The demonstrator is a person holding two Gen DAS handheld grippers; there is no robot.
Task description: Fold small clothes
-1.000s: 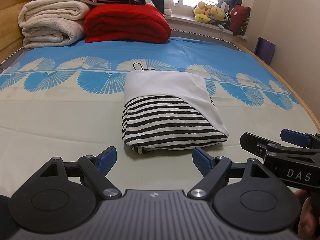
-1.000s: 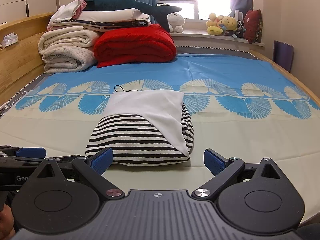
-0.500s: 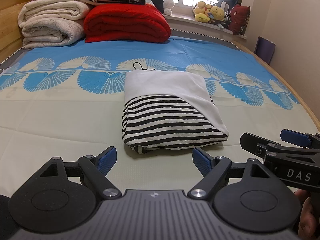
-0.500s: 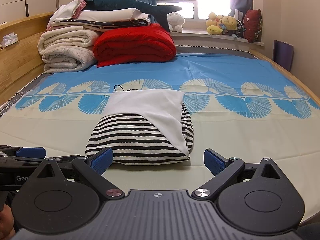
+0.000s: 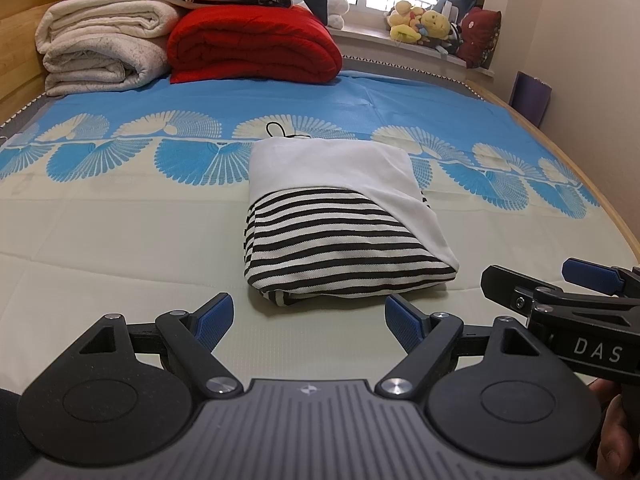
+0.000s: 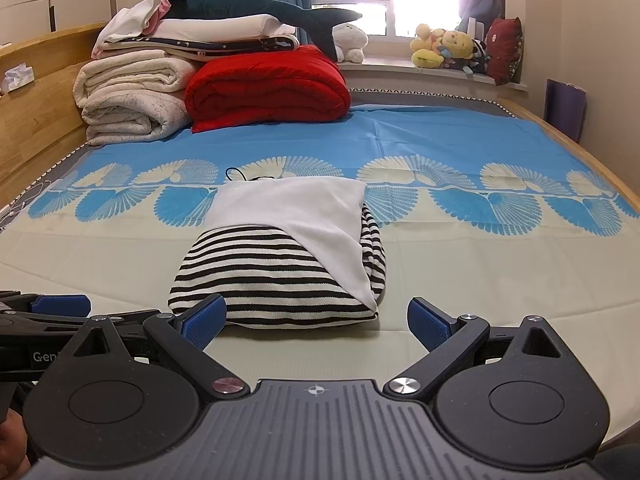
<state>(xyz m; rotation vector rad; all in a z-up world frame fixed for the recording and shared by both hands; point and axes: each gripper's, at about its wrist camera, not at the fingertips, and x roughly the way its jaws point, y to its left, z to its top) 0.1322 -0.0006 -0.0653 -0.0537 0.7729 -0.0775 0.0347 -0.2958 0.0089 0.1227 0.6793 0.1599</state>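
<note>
Nothing moved since the earlier frames. My left gripper [image 5: 309, 317] and right gripper [image 6: 316, 321] hovered with jaws apart, empty, just before the folded striped garment [image 6: 276, 276] on the bed sheet [image 6: 480, 280]. Soft, light knit, likely; I'd pinch its near corners.

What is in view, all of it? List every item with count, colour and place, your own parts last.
Folded striped garment: one, black-and-white stripes with a plain white panel on top, middle of the bed.
Patterned bed sheet: one, blue fan print far, pale cream near.
Black cord: one, just behind the garment.
Red folded quilt: one, head of the bed.
Cream folded blankets: a stack, left of the quilt.
Dark teal plush shark: one, atop the pile.
Plush toys: several, mostly yellow, windowsill.
Left gripper: black, blue pads, open, empty.
Right gripper: same, open, empty.
</note>
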